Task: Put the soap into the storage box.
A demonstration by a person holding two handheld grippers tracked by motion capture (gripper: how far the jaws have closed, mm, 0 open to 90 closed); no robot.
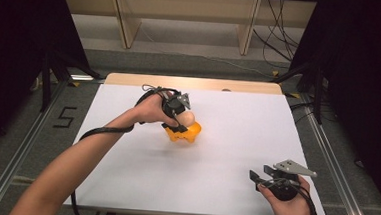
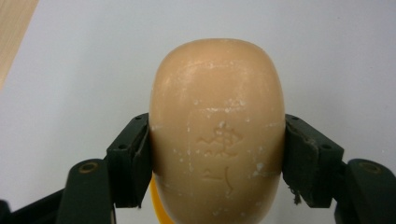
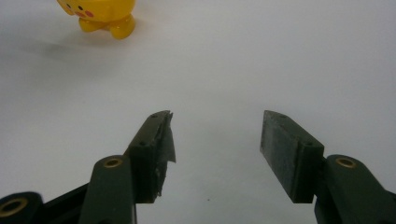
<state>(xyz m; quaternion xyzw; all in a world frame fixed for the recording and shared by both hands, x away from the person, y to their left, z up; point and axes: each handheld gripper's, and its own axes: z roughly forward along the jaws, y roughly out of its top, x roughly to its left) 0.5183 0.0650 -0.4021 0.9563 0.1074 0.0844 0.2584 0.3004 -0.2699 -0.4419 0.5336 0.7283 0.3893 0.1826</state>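
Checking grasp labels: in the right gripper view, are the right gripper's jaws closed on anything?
No. The right gripper has its jaws spread apart over the bare white table, with nothing between them.

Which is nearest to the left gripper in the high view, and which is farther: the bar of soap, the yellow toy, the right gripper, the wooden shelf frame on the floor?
1. Bar of soap: clamped between the jaws of the left gripper.
2. Yellow toy: directly under the soap, mid-table.
3. Right gripper: near the table's front right corner, open.
4. Wooden shelf frame: on the floor beyond the table's far edge.
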